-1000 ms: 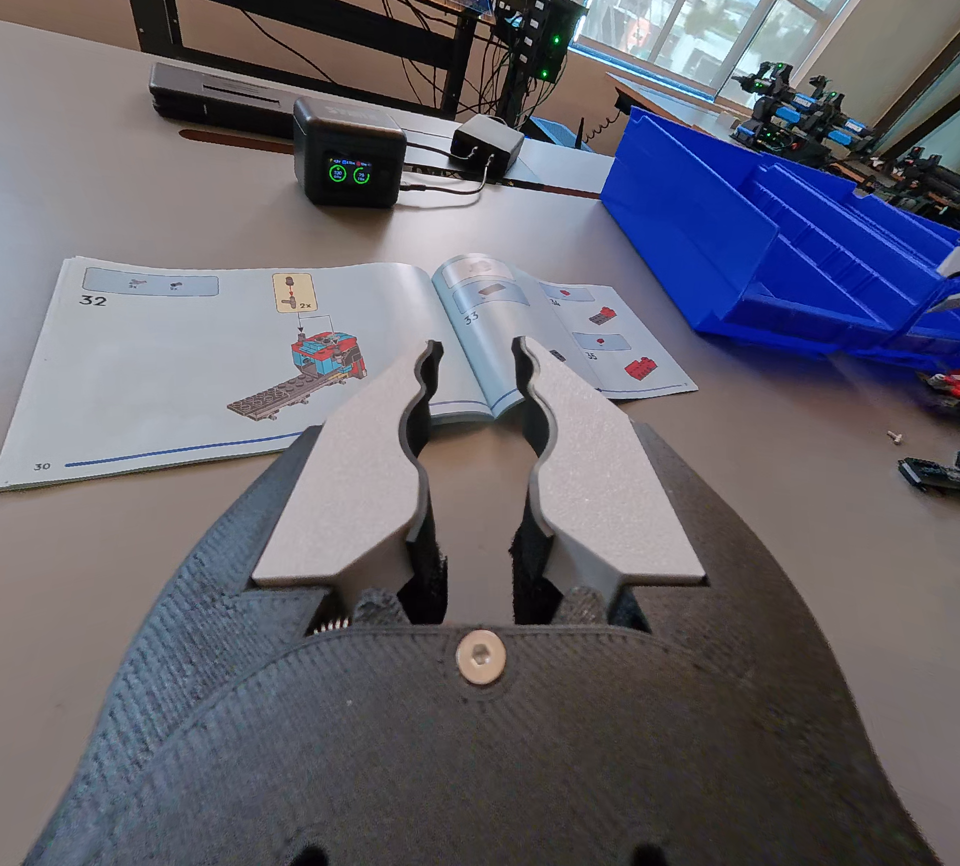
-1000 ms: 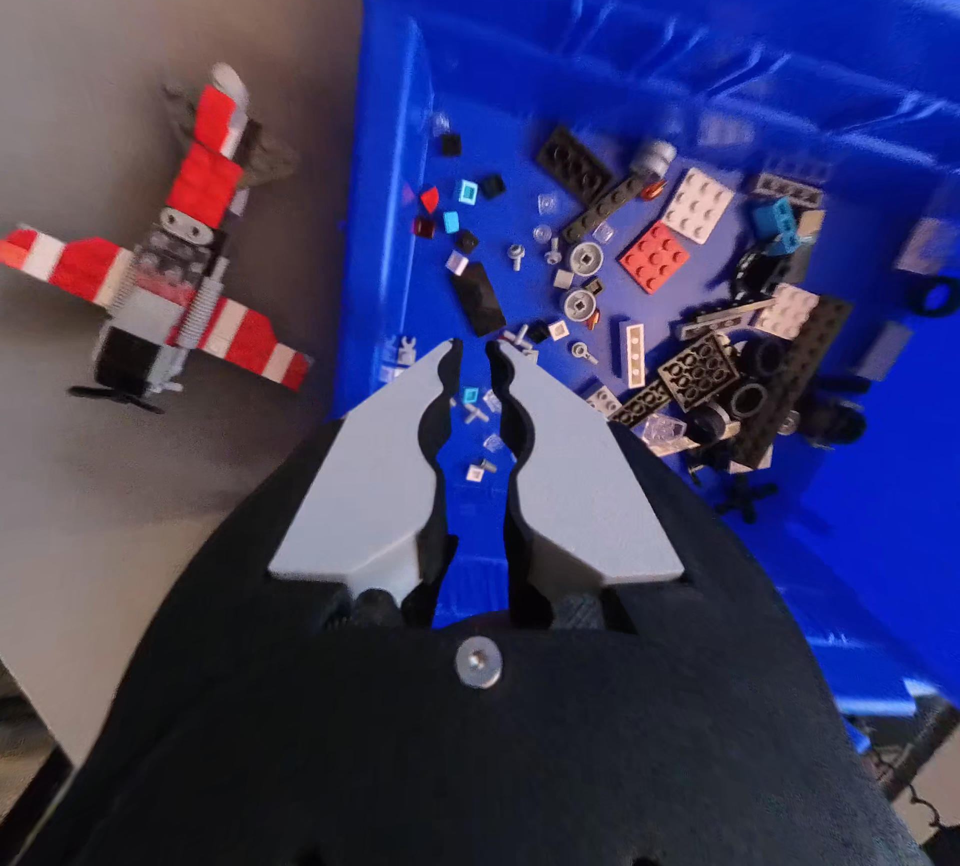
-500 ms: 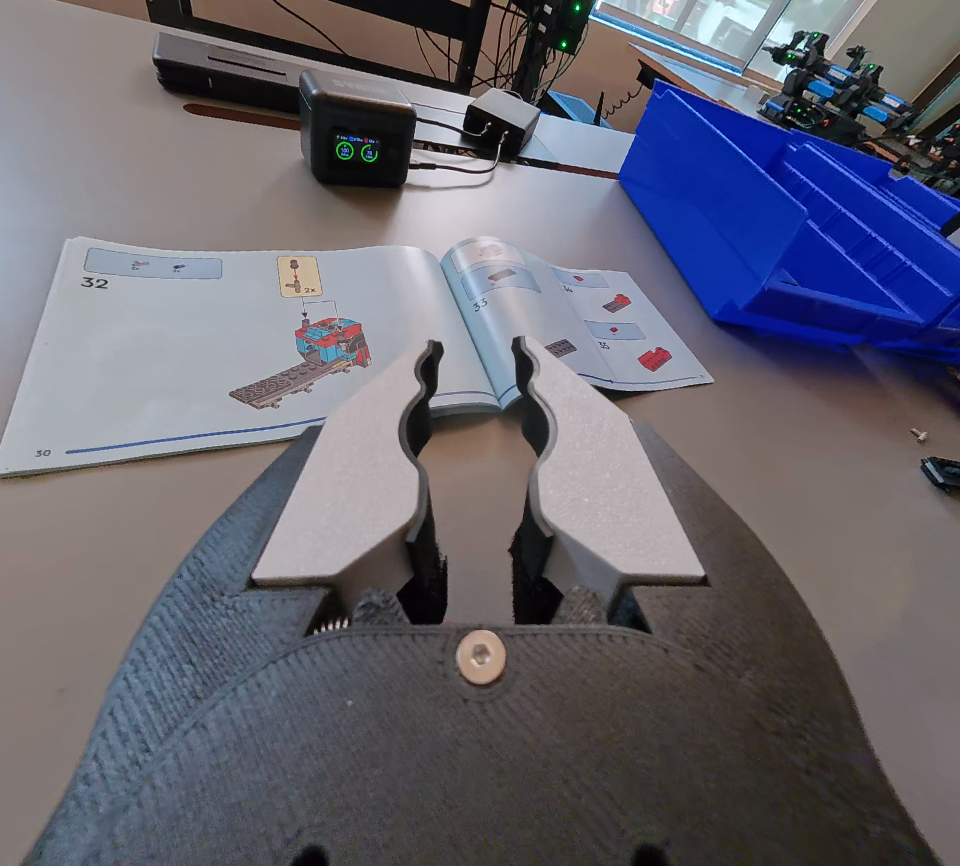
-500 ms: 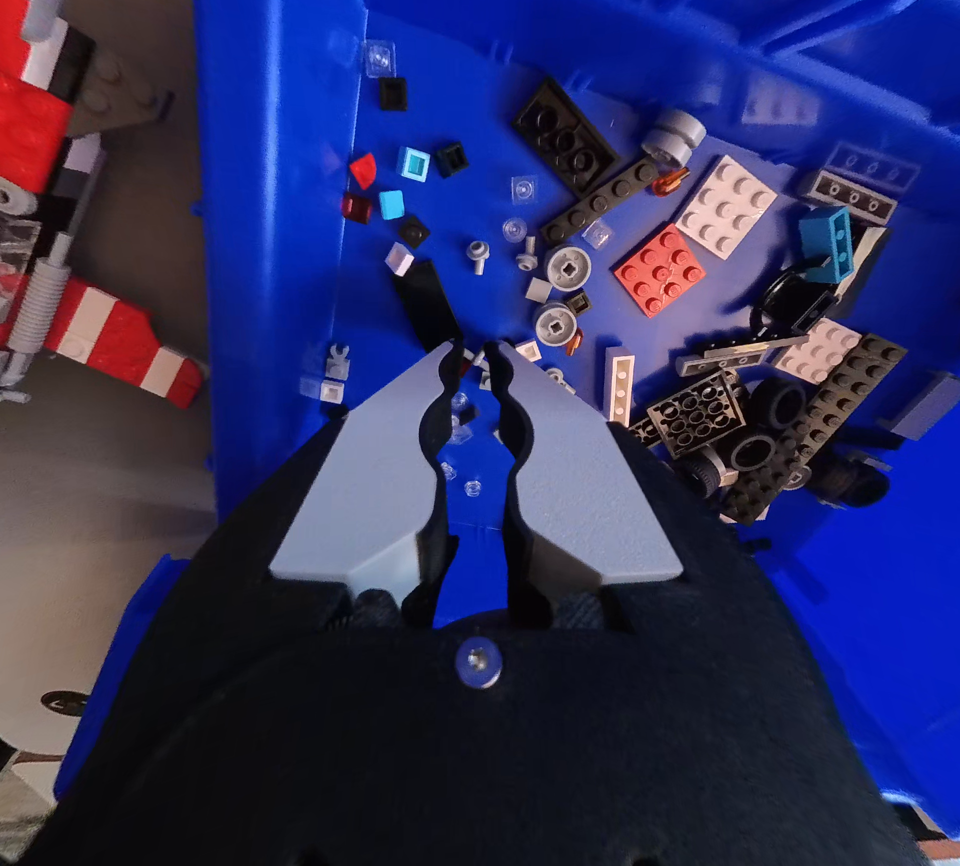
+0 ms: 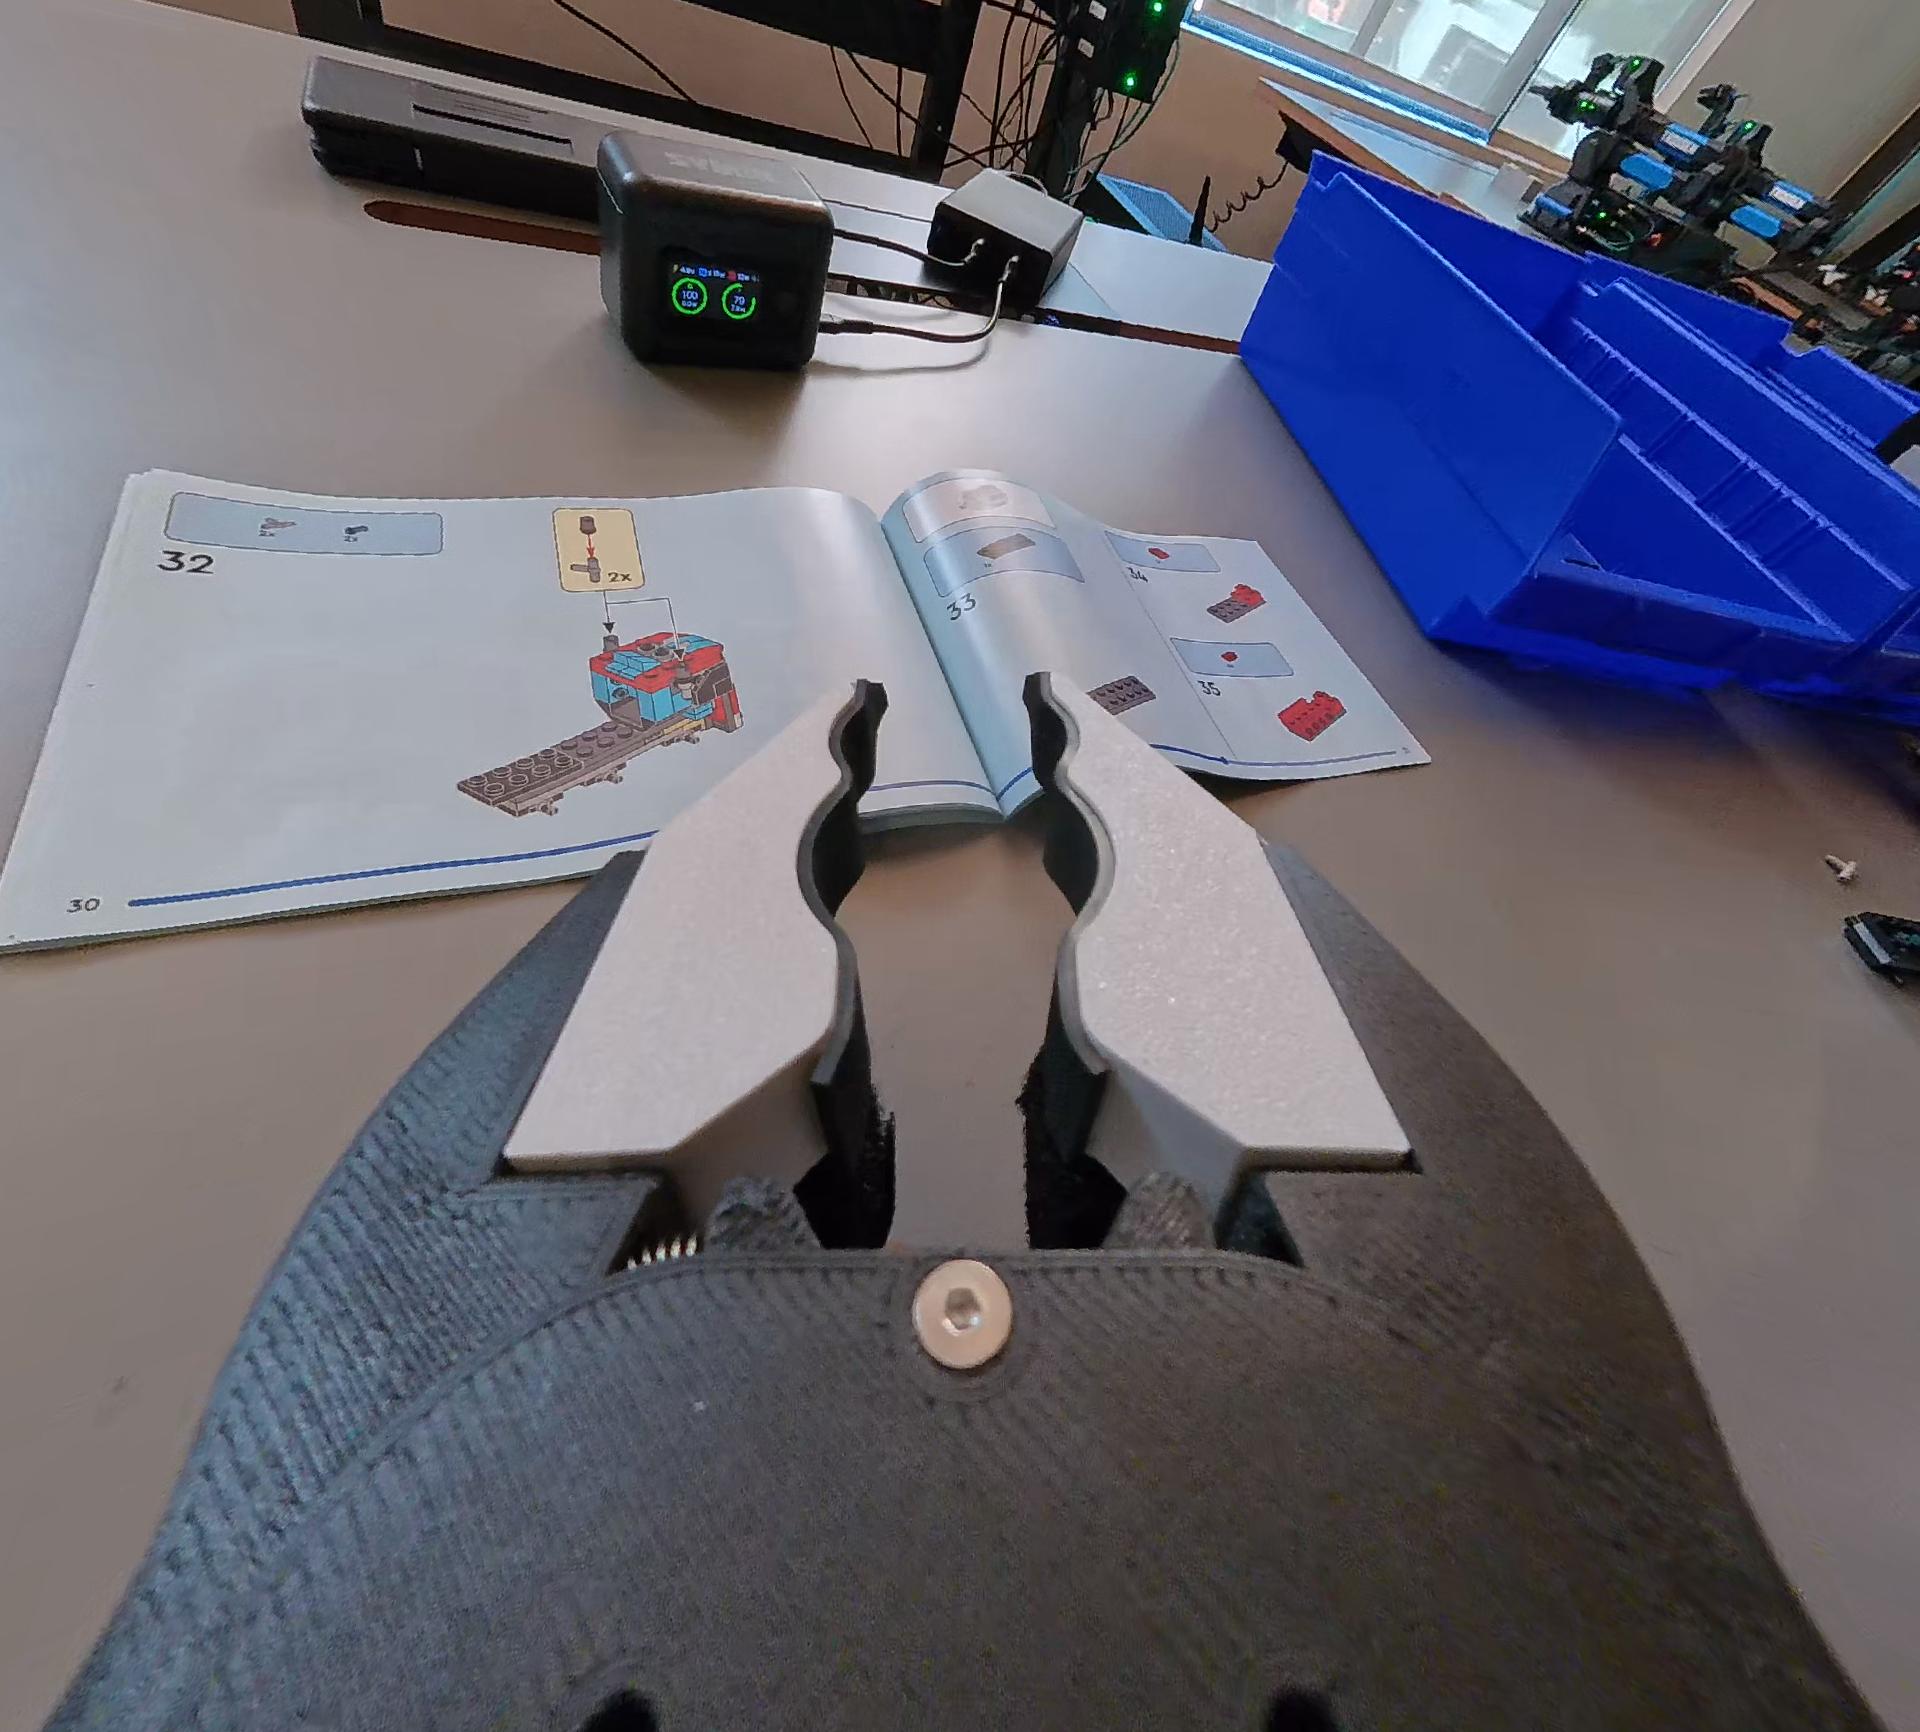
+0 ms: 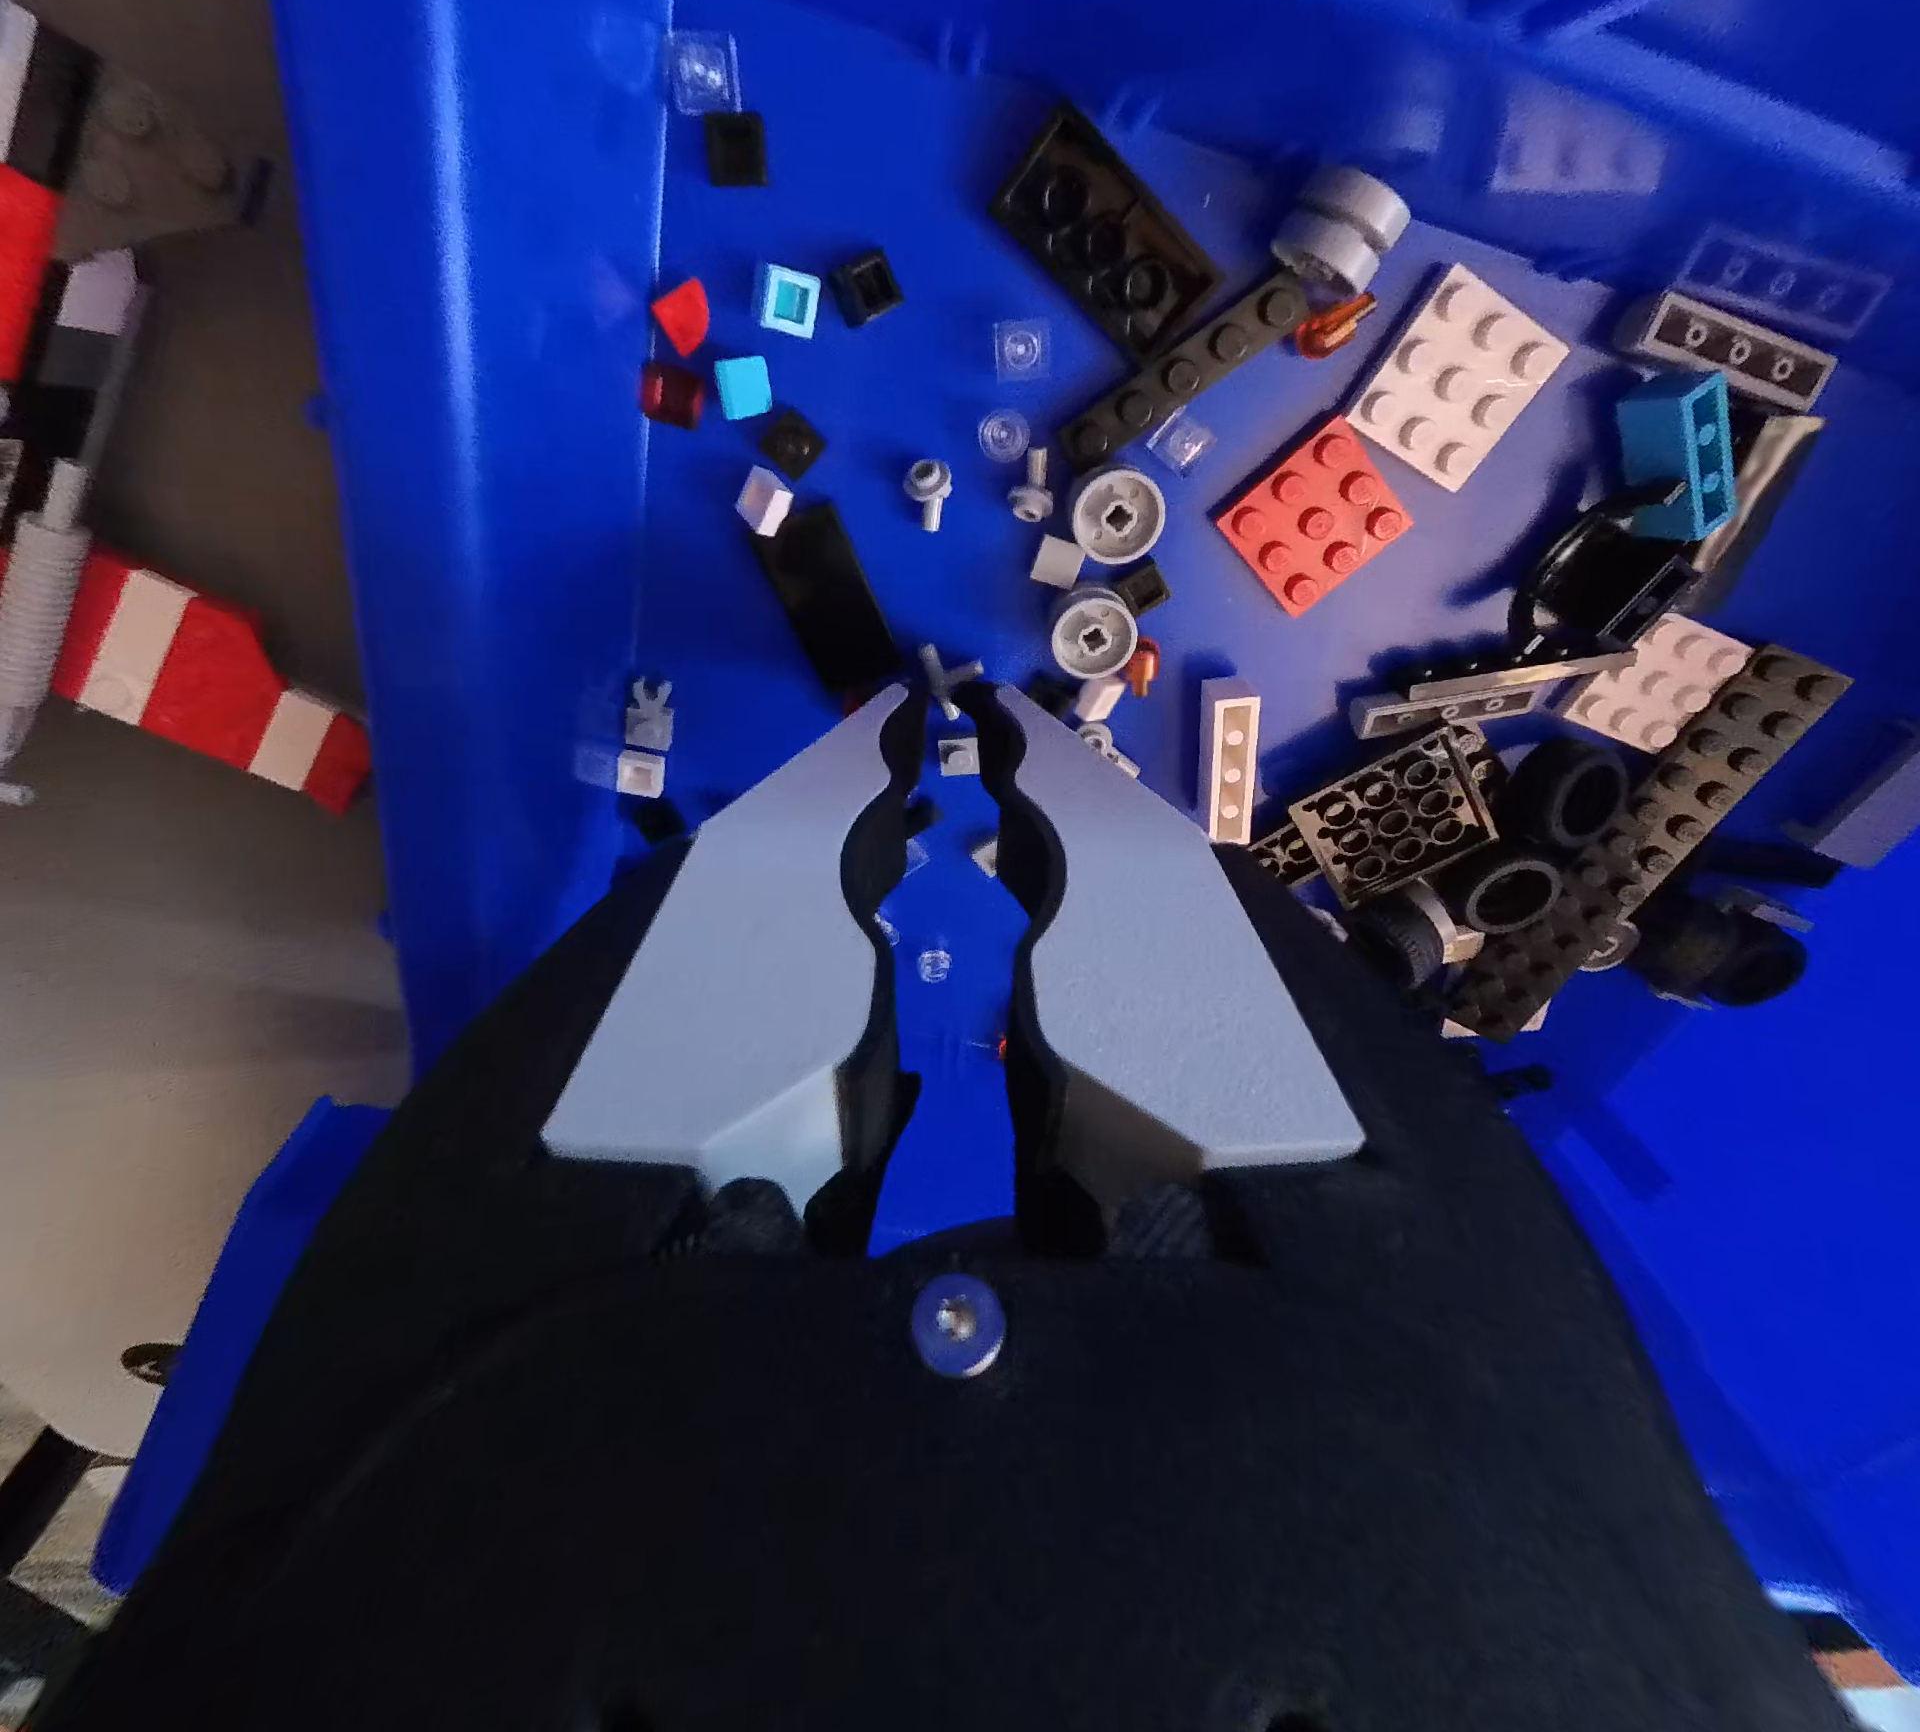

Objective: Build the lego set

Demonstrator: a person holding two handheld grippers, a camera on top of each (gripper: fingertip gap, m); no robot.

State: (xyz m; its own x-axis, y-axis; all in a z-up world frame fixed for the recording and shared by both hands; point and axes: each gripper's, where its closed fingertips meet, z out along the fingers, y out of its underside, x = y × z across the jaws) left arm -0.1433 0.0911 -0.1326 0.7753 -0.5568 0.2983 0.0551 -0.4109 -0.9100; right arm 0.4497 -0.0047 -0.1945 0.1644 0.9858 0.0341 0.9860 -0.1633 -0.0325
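My right gripper is open with a narrow gap and reaches down into the blue bin. Its tips sit at a small grey cross-shaped piece, beside a black sloped tile. Several loose pieces lie in the bin, among them a red plate, a white plate, a black plate and black wheels. A red and white plane model lies on the table left of the bin. My left gripper is open and empty, just in front of the open instruction booklet.
In the left wrist view the blue bin stands at the right. A black box with a lit screen, a black adapter with cables and a flat black device lie behind the booklet. Small loose pieces lie at the right edge. The grippers' ends are close to 60 cm from one another. To the red plate: right tips about 6 cm, left tips about 55 cm.
My right gripper has moved from the bin's left edge deeper into the bin, closer to the small pieces. My left gripper has shifted slightly; its jaws are unchanged.
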